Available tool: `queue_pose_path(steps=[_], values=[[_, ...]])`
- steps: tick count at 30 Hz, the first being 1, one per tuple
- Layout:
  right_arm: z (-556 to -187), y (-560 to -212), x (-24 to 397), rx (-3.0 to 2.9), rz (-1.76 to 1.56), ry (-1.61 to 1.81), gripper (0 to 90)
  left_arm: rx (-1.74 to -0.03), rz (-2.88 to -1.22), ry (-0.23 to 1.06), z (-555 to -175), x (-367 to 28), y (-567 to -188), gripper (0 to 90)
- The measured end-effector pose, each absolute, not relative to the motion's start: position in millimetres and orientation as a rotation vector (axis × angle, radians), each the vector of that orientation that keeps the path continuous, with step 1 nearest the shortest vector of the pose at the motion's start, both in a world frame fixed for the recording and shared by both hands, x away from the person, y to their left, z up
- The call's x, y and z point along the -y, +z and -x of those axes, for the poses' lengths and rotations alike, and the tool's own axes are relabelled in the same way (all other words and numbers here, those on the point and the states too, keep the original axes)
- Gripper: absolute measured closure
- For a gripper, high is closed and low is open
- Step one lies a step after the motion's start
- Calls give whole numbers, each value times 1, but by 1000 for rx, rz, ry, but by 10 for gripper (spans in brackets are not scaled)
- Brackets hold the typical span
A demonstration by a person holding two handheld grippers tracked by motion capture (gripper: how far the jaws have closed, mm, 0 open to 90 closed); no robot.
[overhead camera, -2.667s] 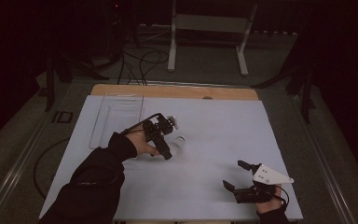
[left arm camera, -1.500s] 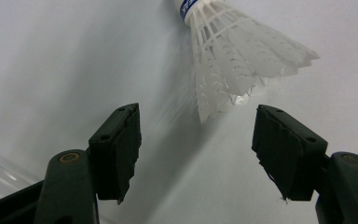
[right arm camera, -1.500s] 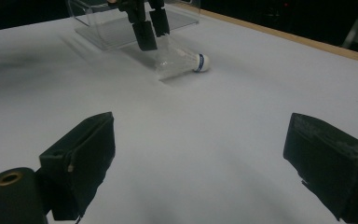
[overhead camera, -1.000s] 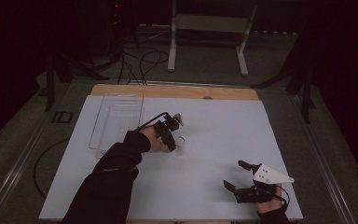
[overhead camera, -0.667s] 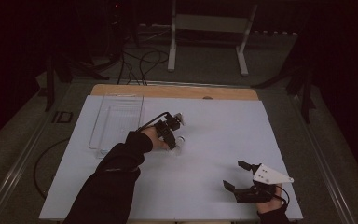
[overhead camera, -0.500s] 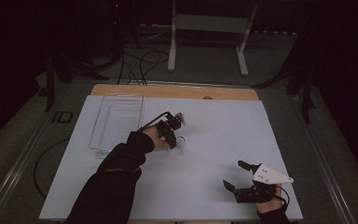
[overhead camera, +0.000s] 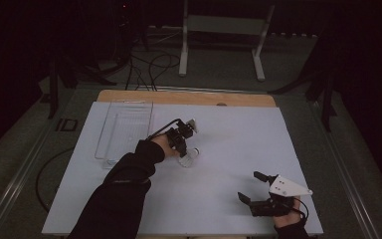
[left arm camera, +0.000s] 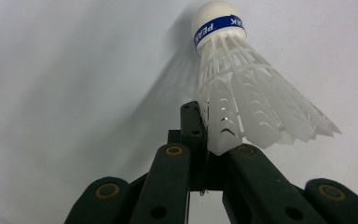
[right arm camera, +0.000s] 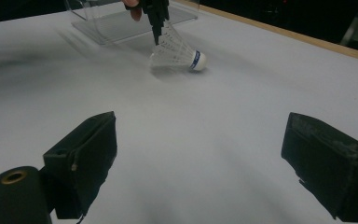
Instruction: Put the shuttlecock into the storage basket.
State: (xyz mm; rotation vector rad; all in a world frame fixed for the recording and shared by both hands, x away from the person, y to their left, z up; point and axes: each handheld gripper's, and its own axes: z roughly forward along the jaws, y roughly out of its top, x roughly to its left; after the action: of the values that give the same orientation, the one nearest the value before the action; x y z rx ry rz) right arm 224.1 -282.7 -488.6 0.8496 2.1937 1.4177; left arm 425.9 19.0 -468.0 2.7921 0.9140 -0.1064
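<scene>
Left gripper (left arm camera: 209, 140) fingers pinched together; right gripper (right arm camera: 200, 158) fingers spread.

Room dim; surroundings beyond the white table (overhead camera: 229, 149) nearly black. Table surface evenly lit, no glare. Shuttlecock (left arm camera: 242, 88) sharp in left gripper view, casting a soft grey shadow on the table beside it. Right gripper view: near jaws blurred.

Place: a dim lab or recording studio
Evidence: white-covered table (overhead camera: 229, 149), loose floor cables (overhead camera: 149, 64), metal stand (overhead camera: 224, 30) behind, dark surroundings
</scene>
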Motion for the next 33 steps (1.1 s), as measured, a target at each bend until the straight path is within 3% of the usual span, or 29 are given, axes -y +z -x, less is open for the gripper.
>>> queue_pose_path(steps=[33], values=[[-224, -489, 281, -2198, -846, 1403, 104, -828, -2775, -54, -406, -27, -412, 900]])
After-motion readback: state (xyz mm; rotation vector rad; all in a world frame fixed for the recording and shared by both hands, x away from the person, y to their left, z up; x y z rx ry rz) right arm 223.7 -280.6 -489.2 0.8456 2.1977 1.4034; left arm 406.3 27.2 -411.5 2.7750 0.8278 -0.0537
